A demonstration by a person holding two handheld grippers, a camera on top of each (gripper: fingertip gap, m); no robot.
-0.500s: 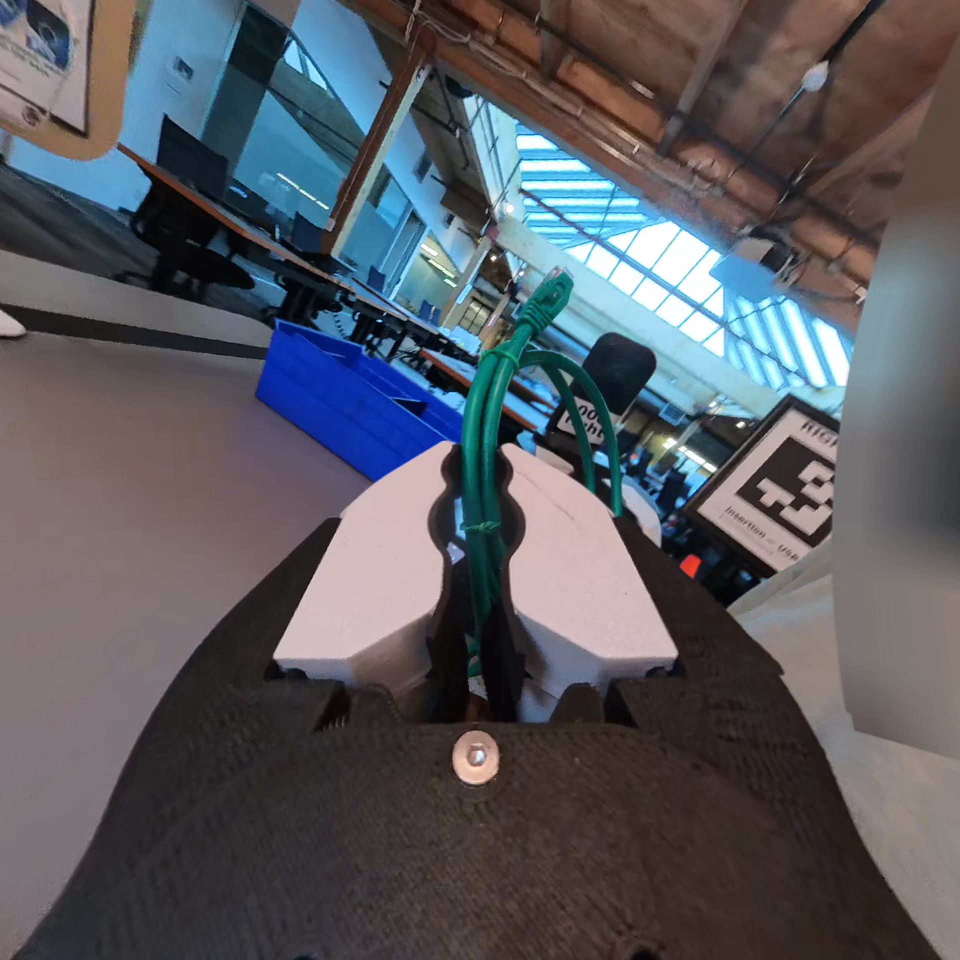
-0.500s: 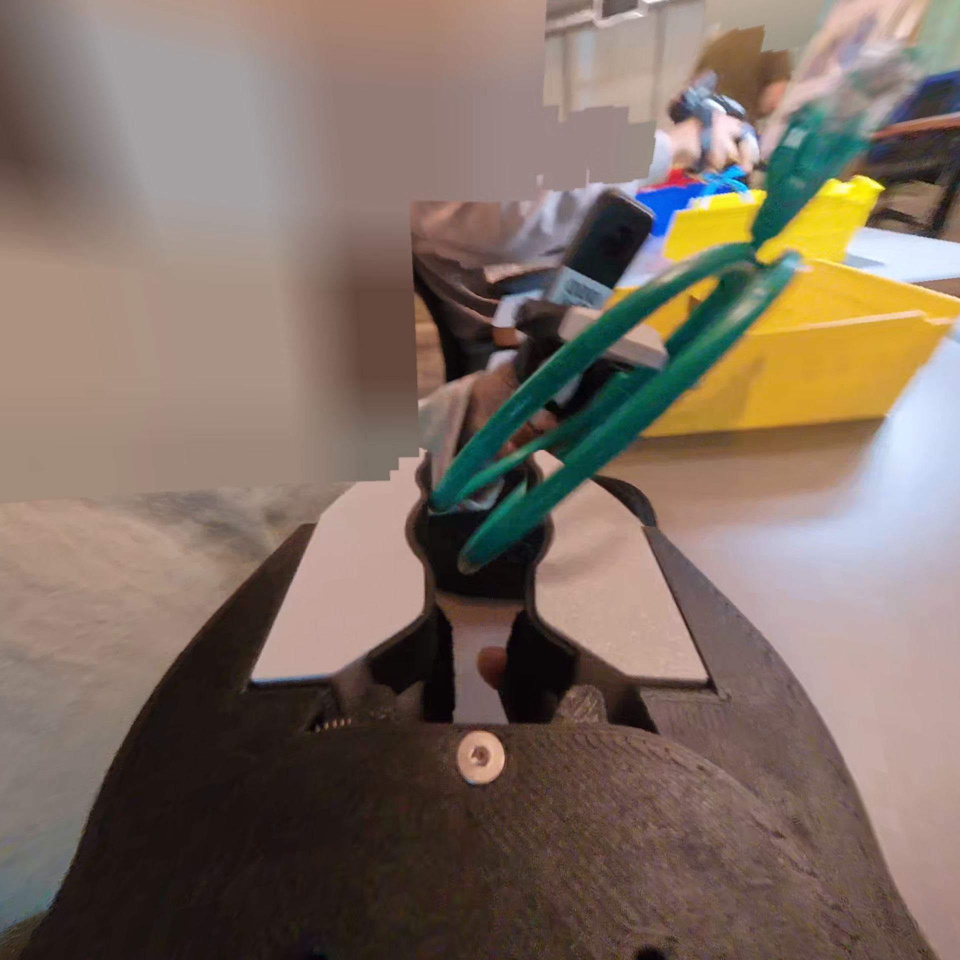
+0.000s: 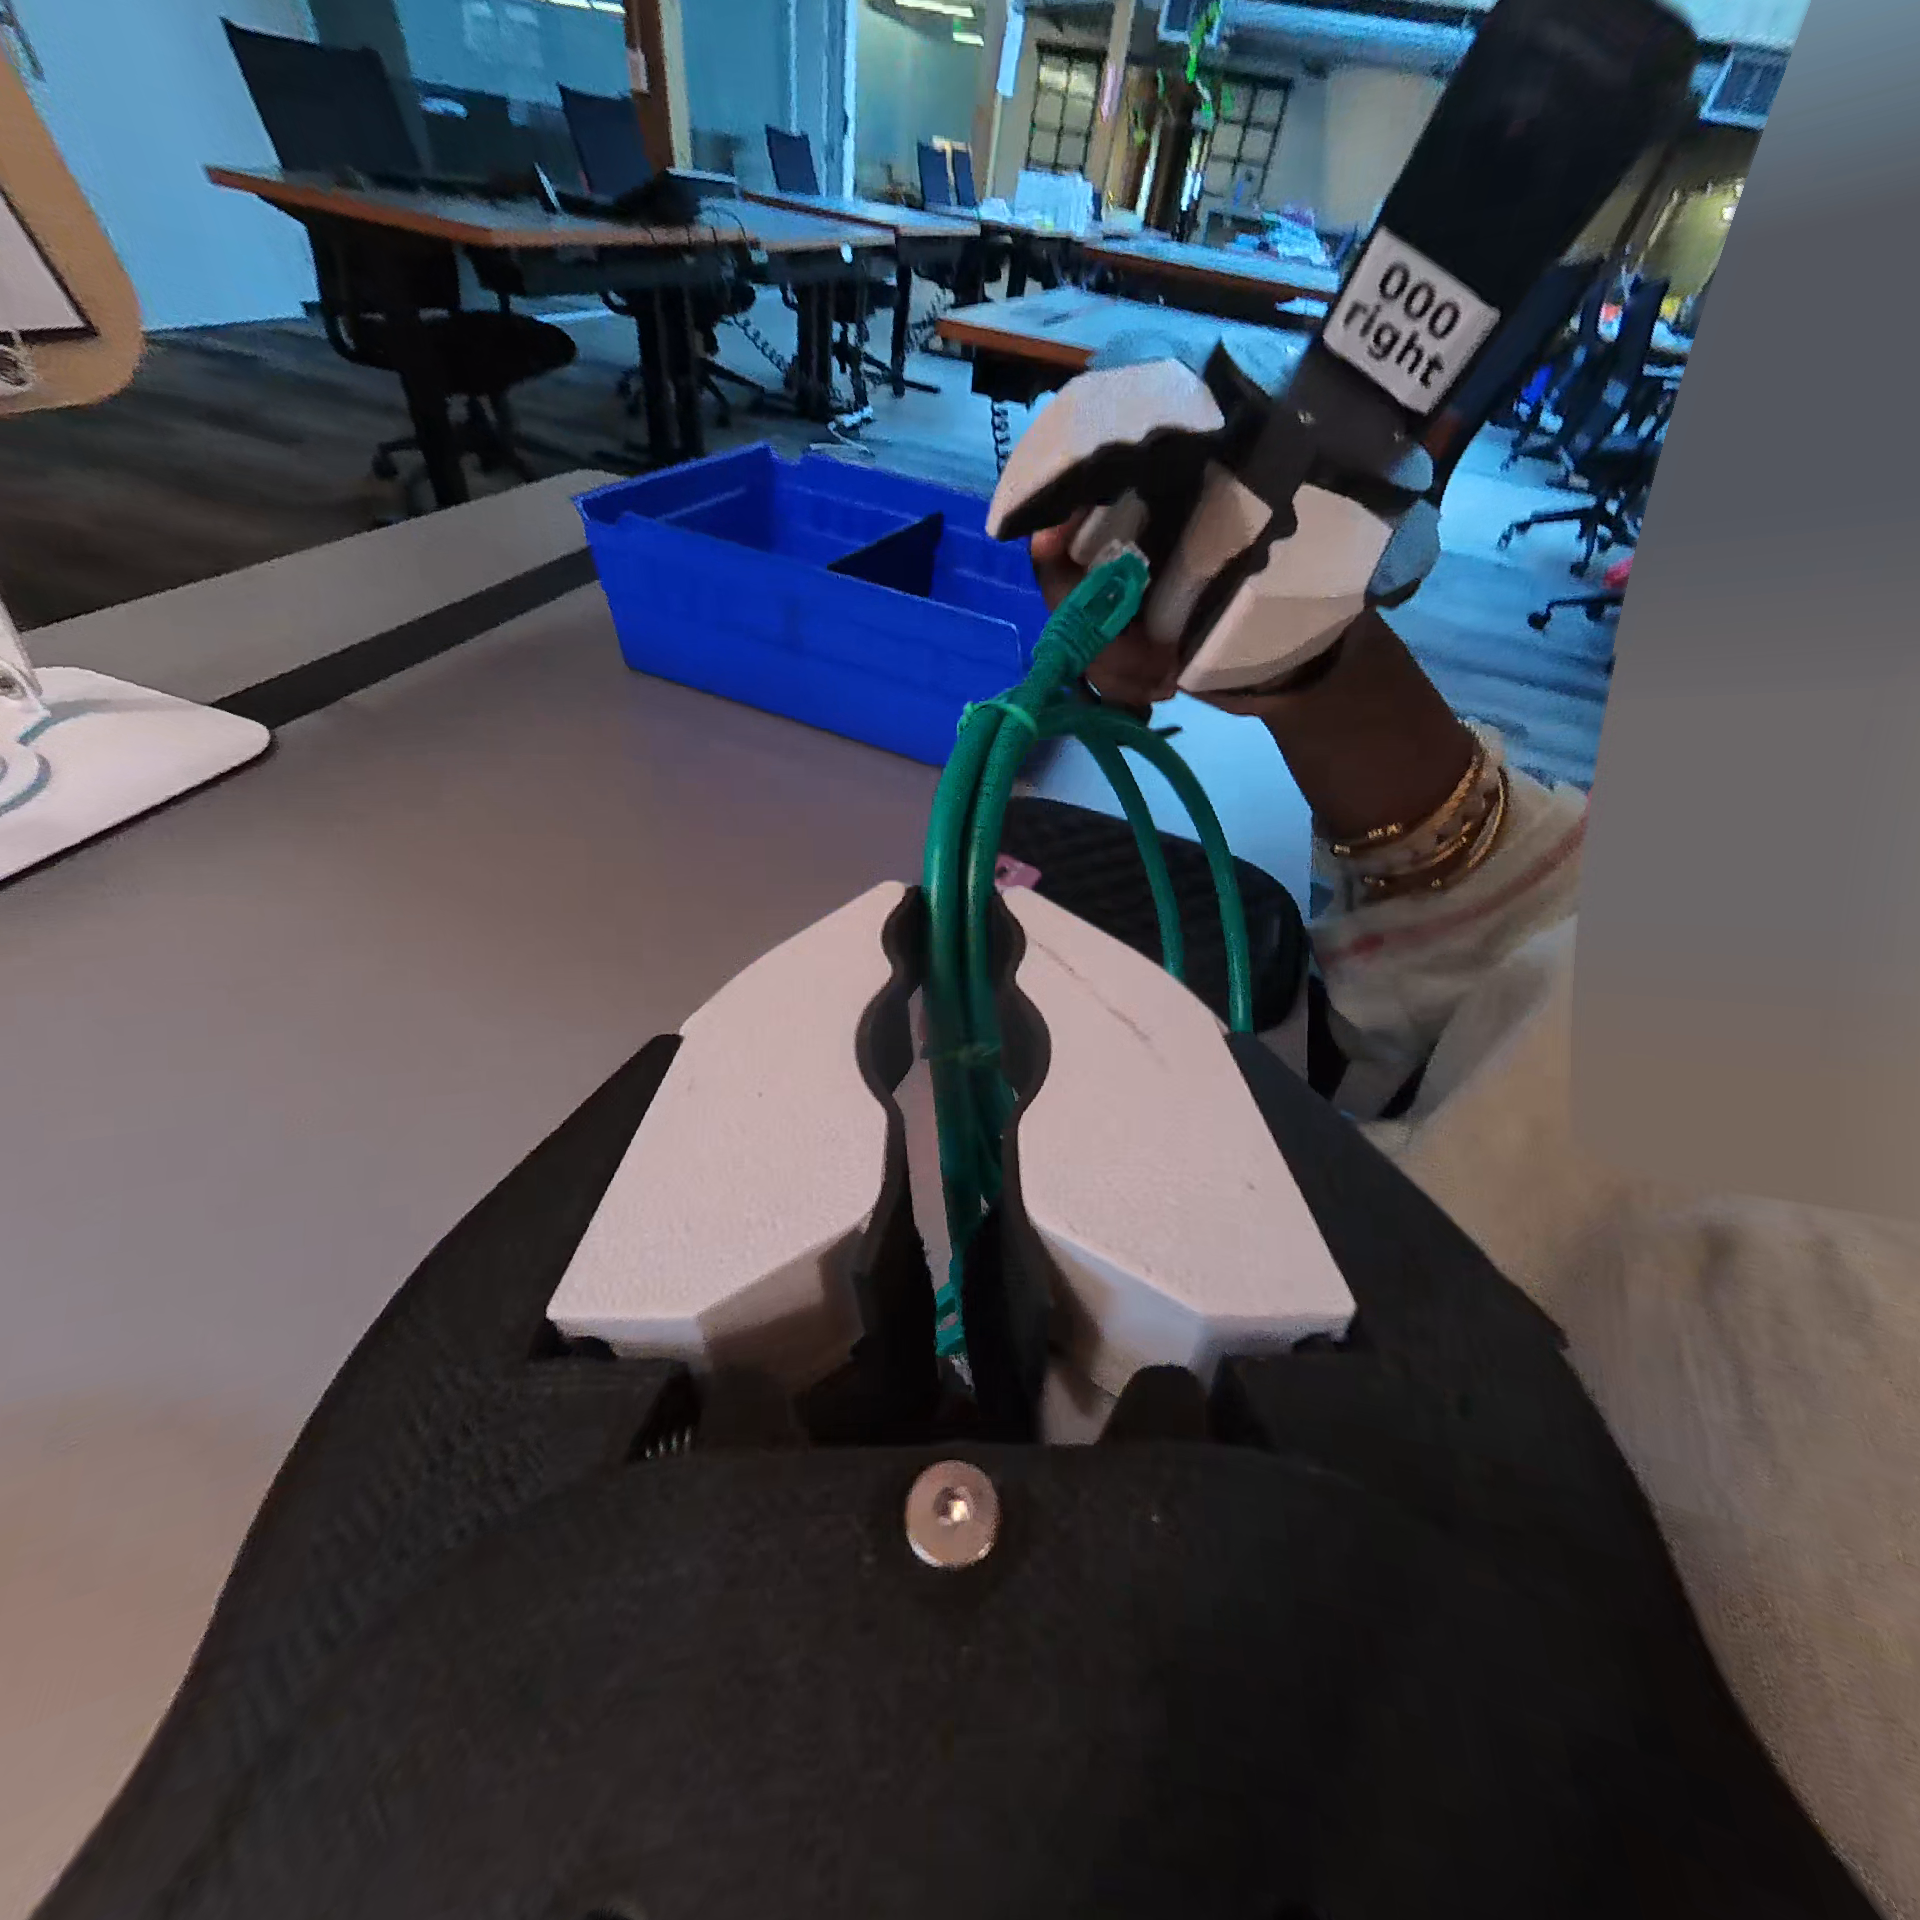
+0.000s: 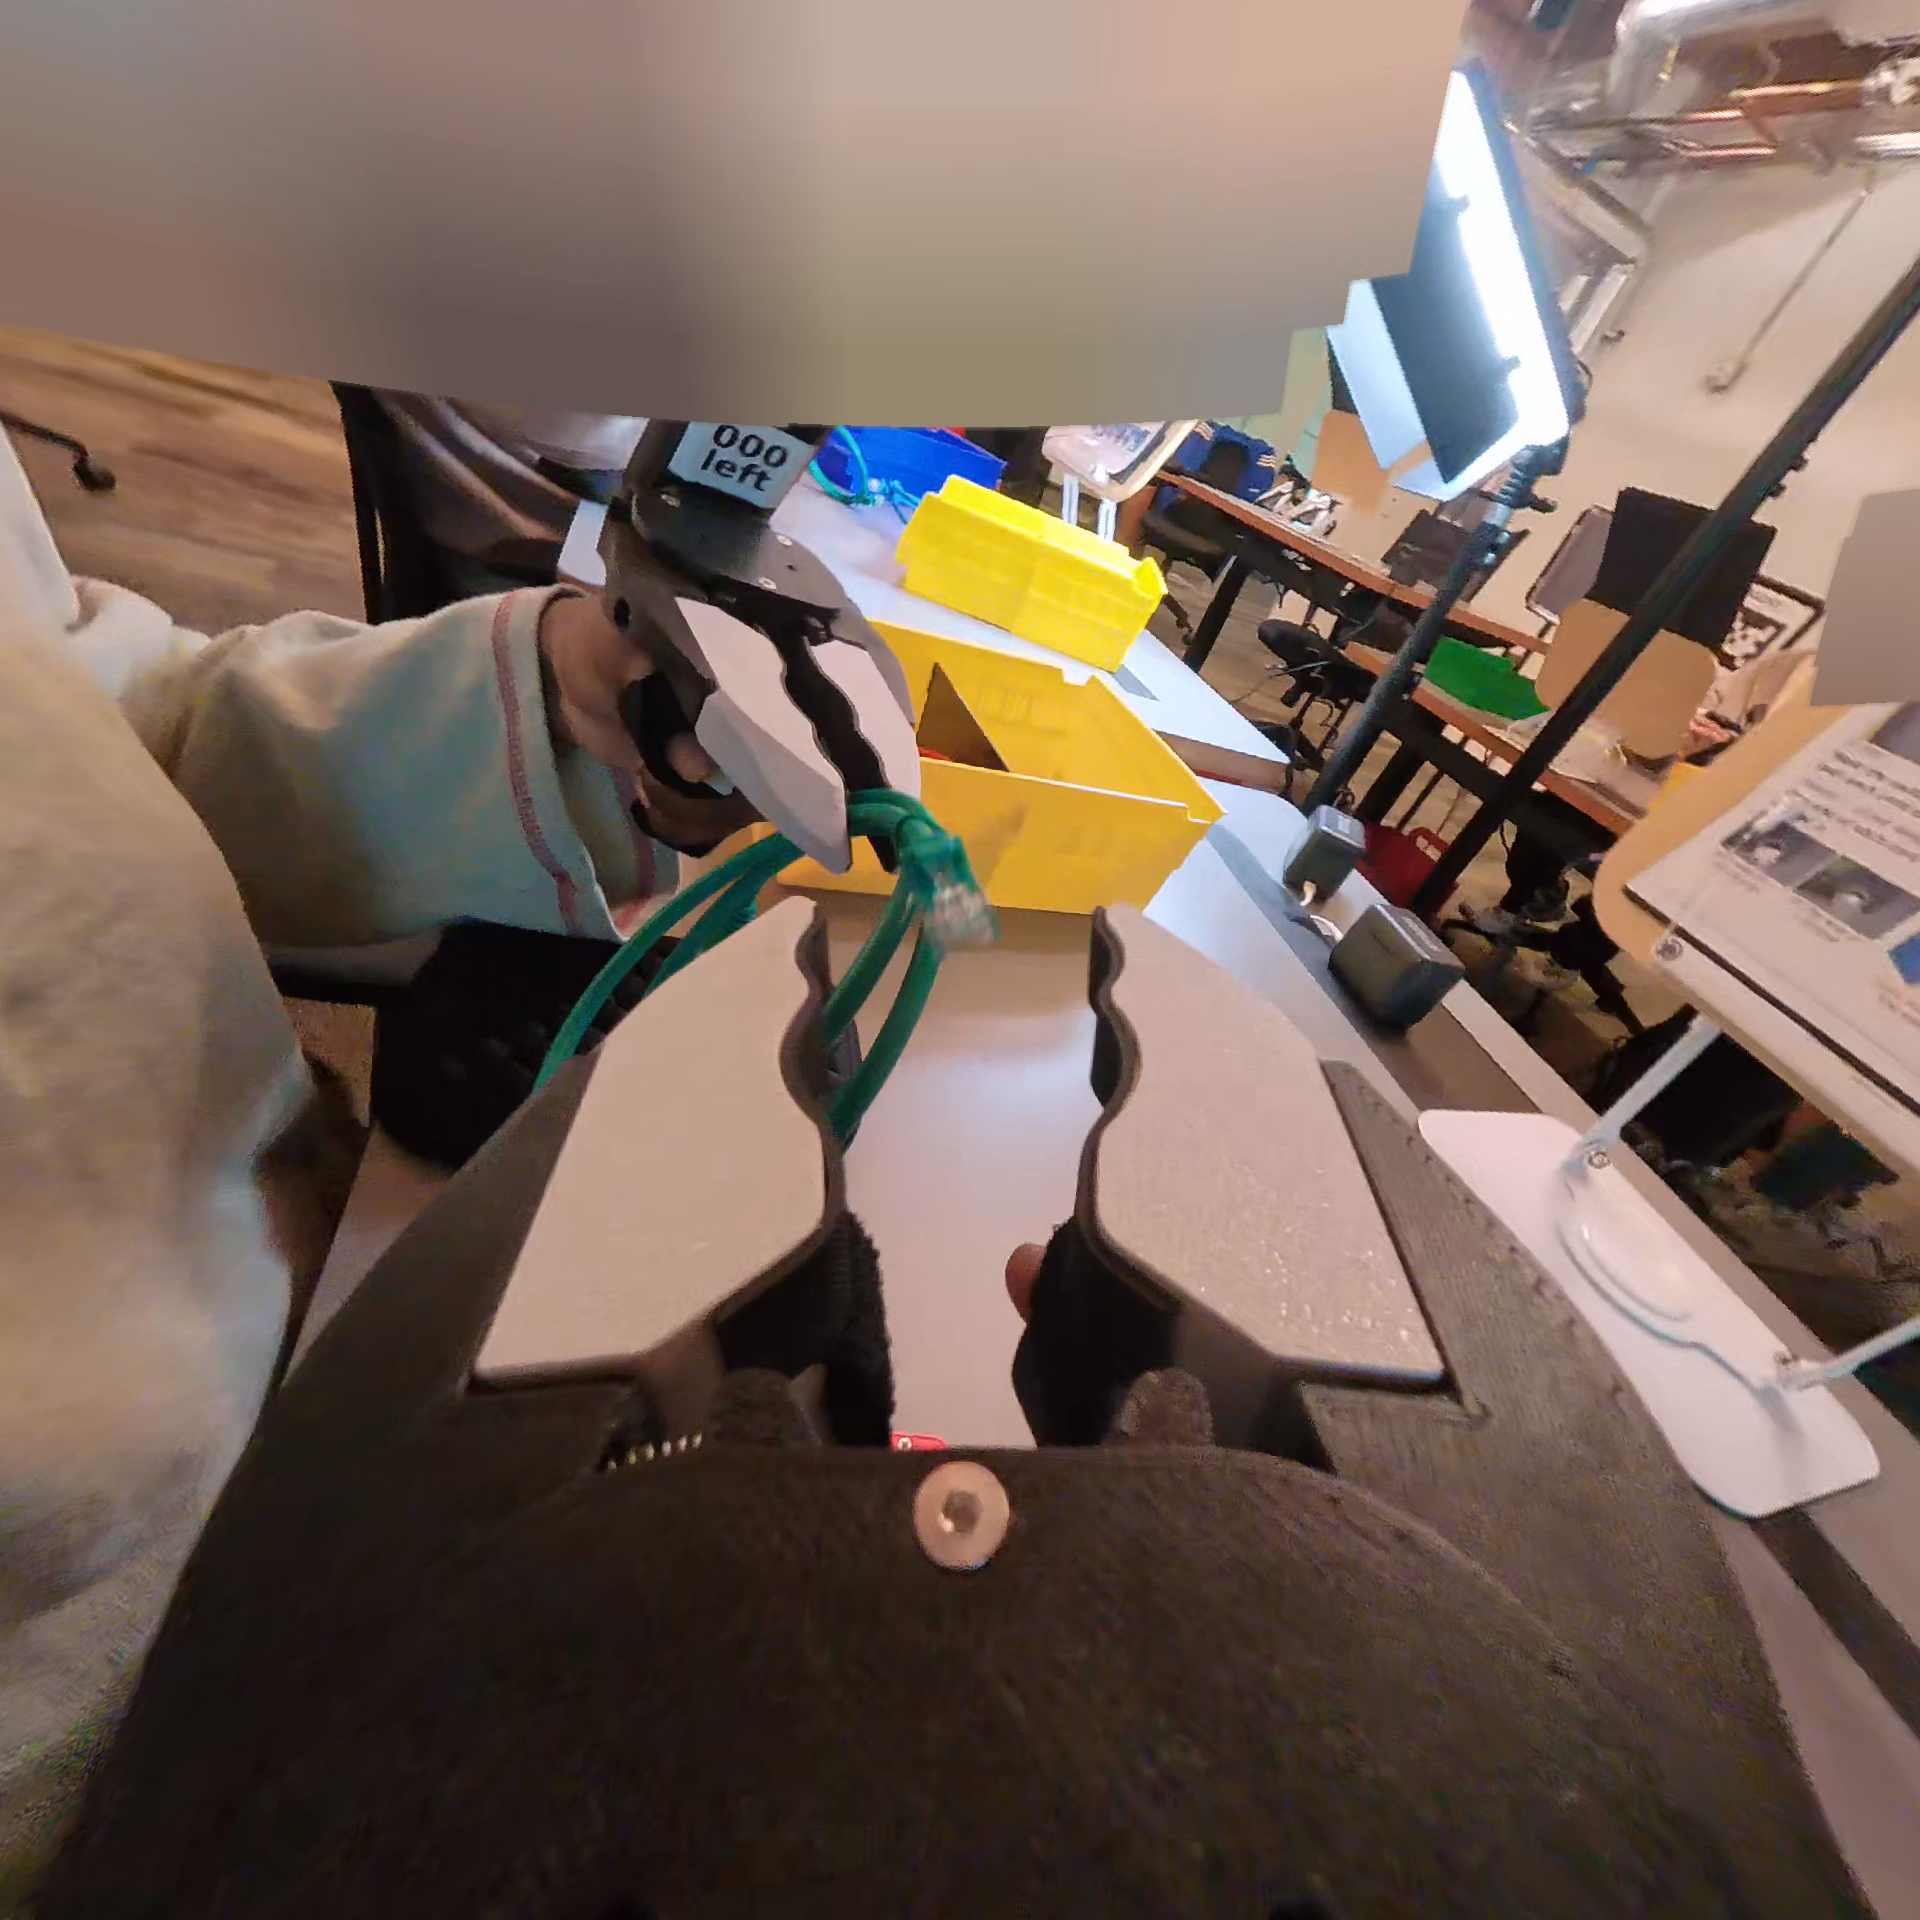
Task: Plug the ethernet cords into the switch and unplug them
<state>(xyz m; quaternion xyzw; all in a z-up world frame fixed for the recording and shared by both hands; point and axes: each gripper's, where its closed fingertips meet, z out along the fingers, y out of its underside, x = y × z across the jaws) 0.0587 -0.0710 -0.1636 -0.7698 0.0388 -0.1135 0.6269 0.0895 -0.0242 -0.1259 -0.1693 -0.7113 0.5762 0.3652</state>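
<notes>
A green cord (image 3: 971, 935), coiled and bound with thin green ties, is clamped between the fingers of the left gripper (image 3: 961, 925). The bundle's long axis runs along the fingers and out past the tips, ending in a green-booted clear plug (image 3: 1101, 603) that points up and away. Loose loops hang to the right of the fingers. The right gripper (image 4: 961, 997) is spread wide and holds nothing; the plug (image 4: 956, 904) lies just ahead of its tips, above the bench (image 4: 966, 1143).
</notes>
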